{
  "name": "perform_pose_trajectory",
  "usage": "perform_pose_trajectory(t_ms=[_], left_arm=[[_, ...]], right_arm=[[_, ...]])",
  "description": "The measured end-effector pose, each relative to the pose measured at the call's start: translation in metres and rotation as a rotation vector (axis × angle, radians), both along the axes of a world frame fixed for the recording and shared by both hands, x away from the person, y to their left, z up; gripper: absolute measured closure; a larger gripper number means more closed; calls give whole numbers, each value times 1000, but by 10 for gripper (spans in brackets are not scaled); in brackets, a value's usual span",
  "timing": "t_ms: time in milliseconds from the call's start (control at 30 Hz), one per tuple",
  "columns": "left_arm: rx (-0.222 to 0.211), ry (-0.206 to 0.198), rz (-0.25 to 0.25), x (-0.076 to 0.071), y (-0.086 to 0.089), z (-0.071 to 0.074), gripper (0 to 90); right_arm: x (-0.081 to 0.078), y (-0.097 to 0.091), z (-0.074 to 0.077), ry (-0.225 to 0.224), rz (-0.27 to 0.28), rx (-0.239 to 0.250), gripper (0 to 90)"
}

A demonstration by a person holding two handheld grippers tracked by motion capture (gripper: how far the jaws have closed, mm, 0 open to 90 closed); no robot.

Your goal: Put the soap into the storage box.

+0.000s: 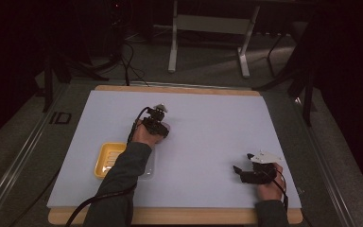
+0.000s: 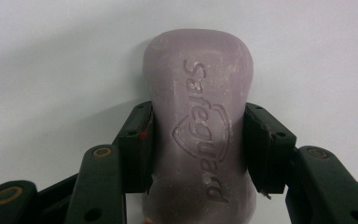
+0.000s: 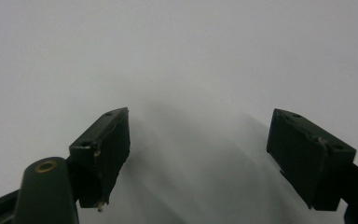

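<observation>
A pale purple bar of soap [image 2: 198, 93], stamped "Safeguard", lies flat on the white sheet. My left gripper [image 2: 198, 122] is shut on its narrow middle, one black pad pressed against each side. In the high view, this left gripper [image 1: 157, 122] sits near the centre of the sheet, with the person's hand behind it. My right gripper [image 3: 198, 135] stands open with nothing between its pads, hovering just over bare white sheet. In the high view, the right gripper [image 1: 237, 172] is at the front right and points left.
A yellow soap dish [image 1: 108, 159] rests on the white sheet [image 1: 208, 118] at the front left, partly behind the left sleeve. A clear plastic piece [image 1: 147, 166] lies beside it. The sheet covers a wooden table [image 1: 179, 88]; a desk frame [image 1: 208, 28] stands beyond.
</observation>
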State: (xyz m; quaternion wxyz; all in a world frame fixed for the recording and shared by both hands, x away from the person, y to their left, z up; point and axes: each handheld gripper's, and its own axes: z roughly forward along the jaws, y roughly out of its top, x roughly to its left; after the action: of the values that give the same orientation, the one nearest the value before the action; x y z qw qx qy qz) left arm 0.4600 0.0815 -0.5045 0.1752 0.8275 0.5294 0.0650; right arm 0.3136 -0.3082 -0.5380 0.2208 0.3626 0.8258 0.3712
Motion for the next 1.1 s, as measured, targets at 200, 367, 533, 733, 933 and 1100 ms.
perform_pose_trajectory(t_ms=[200, 367, 533, 733, 933, 1100], left_arm=[[25, 11, -36, 1, 0, 2, 497], [26, 16, -43, 0, 3, 3, 497], [32, 3, -53, -1, 3, 7, 497], [39, -11, -63, -2, 2, 13, 497], [41, -18, -64, -4, 5, 19, 497], [23, -33, -63, -6, 6, 26, 497]], right_arm=[[0, 0, 0, 0, -1, 0, 210], [0, 0, 0, 0, 0, -1, 210], [0, 0, 0, 0, 0, -2, 210], [0, 0, 0, 0, 0, -2, 210], [0, 0, 0, 0, -1, -2, 211], [0, 0, 0, -1, -1, -2, 210]])
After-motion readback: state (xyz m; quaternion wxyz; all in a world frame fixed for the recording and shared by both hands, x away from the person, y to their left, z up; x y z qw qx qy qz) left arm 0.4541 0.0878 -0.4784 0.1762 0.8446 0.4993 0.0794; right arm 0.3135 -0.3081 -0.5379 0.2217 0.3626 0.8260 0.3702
